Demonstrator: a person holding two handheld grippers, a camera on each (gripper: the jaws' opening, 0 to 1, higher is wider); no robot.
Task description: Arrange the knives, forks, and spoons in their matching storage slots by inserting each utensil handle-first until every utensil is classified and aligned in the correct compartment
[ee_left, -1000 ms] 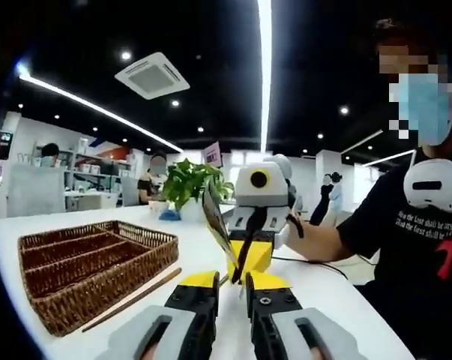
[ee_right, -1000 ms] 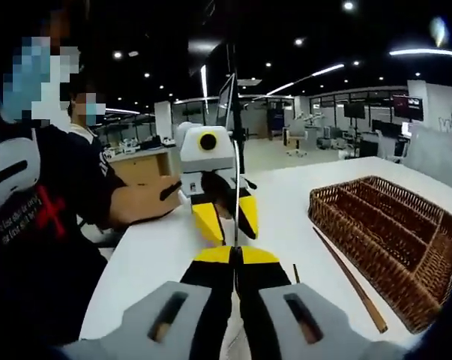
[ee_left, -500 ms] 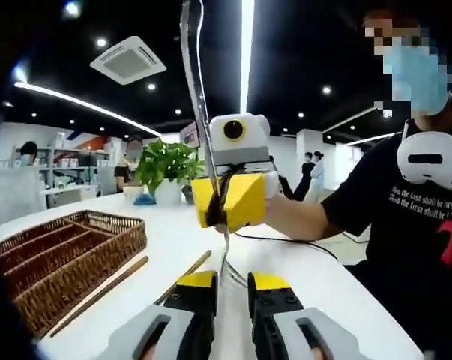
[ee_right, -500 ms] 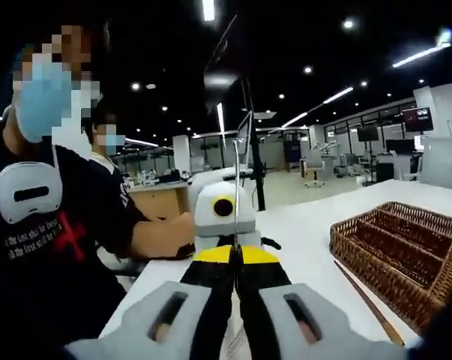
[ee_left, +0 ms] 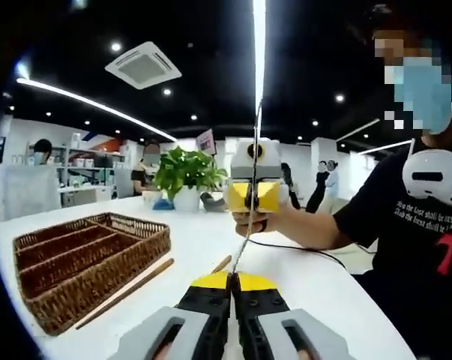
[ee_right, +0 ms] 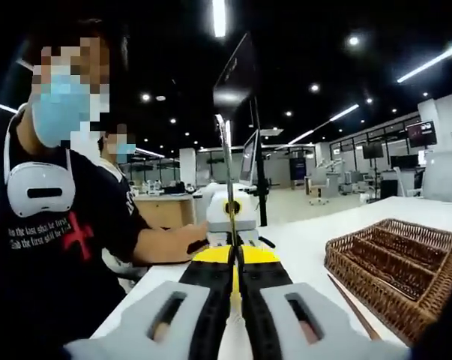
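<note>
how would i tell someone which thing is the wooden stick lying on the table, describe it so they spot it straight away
Start from the white table and find the brown wicker tray with long compartments. The wooden stick lies flat on the tabletop just outside the tray's near long wall, running alongside it. Unlike the woven tray, it is one plain, smooth, slim rod.

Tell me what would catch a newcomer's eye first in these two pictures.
First, the thin metal utensil standing nearly upright in the middle of the left gripper view, pinched at both ends between the left gripper and the right gripper facing it. Next, the wicker tray with long compartments on the white table, a wooden stick lying beside it.
</note>
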